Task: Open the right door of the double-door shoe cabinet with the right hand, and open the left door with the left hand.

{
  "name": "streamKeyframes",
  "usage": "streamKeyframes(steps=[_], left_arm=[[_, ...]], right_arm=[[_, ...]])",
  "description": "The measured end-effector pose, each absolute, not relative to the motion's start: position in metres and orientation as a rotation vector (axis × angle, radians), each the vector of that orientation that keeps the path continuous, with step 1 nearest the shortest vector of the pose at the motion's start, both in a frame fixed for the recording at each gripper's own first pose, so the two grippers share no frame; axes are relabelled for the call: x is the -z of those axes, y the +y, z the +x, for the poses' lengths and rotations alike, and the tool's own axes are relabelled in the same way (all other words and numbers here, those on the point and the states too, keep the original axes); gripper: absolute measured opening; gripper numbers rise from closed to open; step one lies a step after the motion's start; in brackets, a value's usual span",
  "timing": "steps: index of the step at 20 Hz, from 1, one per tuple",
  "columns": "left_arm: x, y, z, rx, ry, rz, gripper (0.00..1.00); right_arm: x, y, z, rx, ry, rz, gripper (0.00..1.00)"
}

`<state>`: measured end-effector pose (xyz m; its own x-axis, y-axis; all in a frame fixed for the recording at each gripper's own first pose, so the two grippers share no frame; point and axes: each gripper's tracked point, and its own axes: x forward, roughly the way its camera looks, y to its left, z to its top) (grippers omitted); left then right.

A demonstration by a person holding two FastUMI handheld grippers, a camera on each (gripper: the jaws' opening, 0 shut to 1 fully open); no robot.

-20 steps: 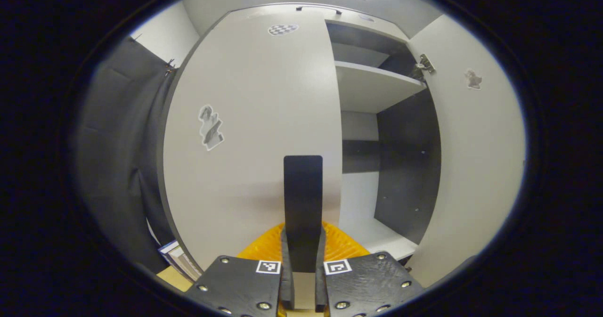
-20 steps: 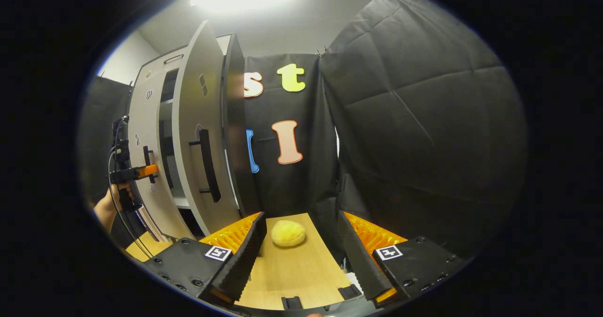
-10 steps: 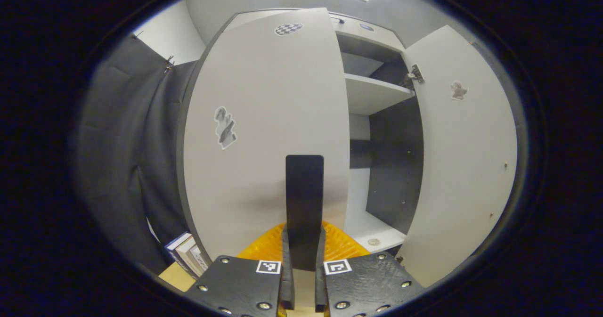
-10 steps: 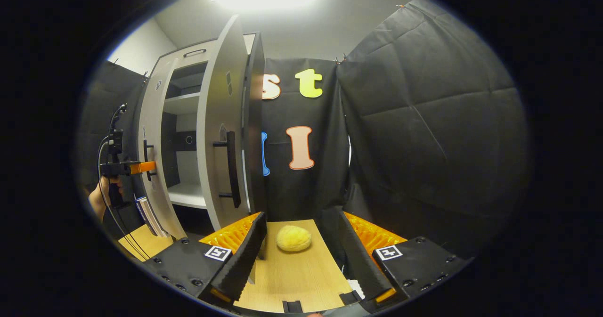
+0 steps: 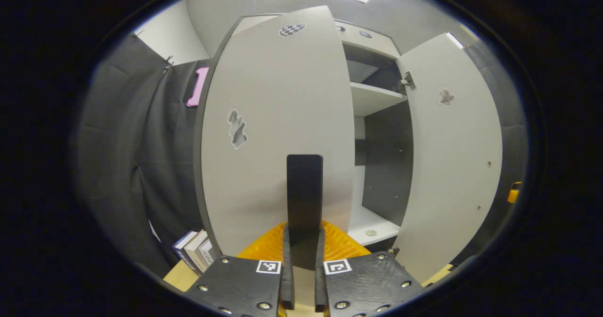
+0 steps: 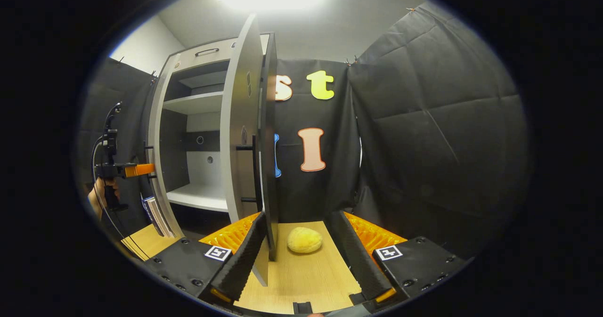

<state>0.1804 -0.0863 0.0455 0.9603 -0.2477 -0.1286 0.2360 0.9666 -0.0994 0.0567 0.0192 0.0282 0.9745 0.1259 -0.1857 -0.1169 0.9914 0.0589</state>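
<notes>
The grey shoe cabinet (image 6: 198, 102) stands with both doors swung out. My left gripper (image 5: 304, 265) is shut on the black handle (image 5: 305, 194) of the left door (image 5: 273, 119), one finger on each side of the bar. The right door (image 5: 452, 157) hangs wide open. In the right gripper view that right door (image 6: 241, 133) appears nearly edge-on, with its black handle (image 6: 254, 168) facing me. My right gripper (image 6: 301, 258) is open and holds nothing; the door's lower corner is close to its left finger (image 6: 238, 263). Far left there, a hand holds the left gripper (image 6: 134, 169) at the left door (image 6: 154, 157).
Bare shelves (image 5: 374, 98) show inside the cabinet. Books (image 5: 193, 251) lean beside its left side, on the wooden table (image 6: 301, 279). A yellow fuzzy lump (image 6: 305, 239) lies on the table ahead of my right gripper. Black cloth walls close in the booth.
The left door has swung further out with my left gripper on its handle. The right door now looks nearly edge-on in the right gripper view; the right gripper stays open.
</notes>
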Motion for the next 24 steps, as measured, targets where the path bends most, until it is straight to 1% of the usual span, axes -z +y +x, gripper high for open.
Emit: streamKeyframes(steps=[3,6,10,11,13,14,15,16,17,19,20,21,22,23,24], left_arm=[[-0.049,-0.074,0.174,0.244,0.137,-0.086,0.19],[-0.050,-0.058,0.162,0.239,0.136,-0.087,0.17],[-0.052,-0.041,0.148,0.240,0.136,-0.089,0.18],[-0.053,-0.036,0.145,0.241,0.136,-0.091,0.16],[-0.054,-0.029,0.142,0.241,0.136,-0.097,0.16],[-0.053,-0.023,0.139,0.237,0.136,-0.099,0.18],[-0.052,-0.017,0.138,0.230,0.134,-0.098,0.19],[-0.052,-0.011,0.132,0.220,0.132,-0.094,0.16],[-0.053,-0.006,0.128,0.210,0.129,-0.090,0.17],[-0.053,0.010,0.120,0.194,0.125,-0.083,0.17],[-0.052,0.018,0.116,0.187,0.123,-0.075,0.19],[-0.052,0.026,0.114,0.177,0.120,-0.066,0.18],[-0.051,0.035,0.112,0.163,0.117,-0.055,0.17],[-0.051,0.045,0.110,0.146,0.115,-0.048,0.18],[-0.049,0.057,0.110,0.127,0.114,-0.048,0.17]], right_arm=[[-0.032,0.026,0.057,-0.123,0.188,0.044,0.95],[-0.032,0.034,0.055,-0.129,0.187,0.042,0.95],[-0.031,0.047,0.056,-0.143,0.192,0.044,0.95],[-0.029,0.051,0.056,-0.147,0.196,0.043,0.95],[-0.026,0.057,0.056,-0.154,0.201,0.033,0.95],[-0.028,0.058,0.056,-0.154,0.203,0.029,0.92],[-0.028,0.060,0.056,-0.156,0.203,0.029,0.92],[-0.029,0.063,0.057,-0.157,0.200,0.030,0.92],[-0.030,0.064,0.057,-0.157,0.197,0.030,0.95],[-0.031,0.068,0.059,-0.159,0.195,0.026,0.95],[-0.032,0.069,0.061,-0.158,0.194,0.024,0.95],[-0.033,0.070,0.060,-0.159,0.191,0.023,0.92],[-0.036,0.073,0.062,-0.160,0.187,0.023,0.95],[-0.036,0.073,0.063,-0.158,0.183,0.019,0.95],[-0.036,0.075,0.063,-0.155,0.179,0.014,0.95]])
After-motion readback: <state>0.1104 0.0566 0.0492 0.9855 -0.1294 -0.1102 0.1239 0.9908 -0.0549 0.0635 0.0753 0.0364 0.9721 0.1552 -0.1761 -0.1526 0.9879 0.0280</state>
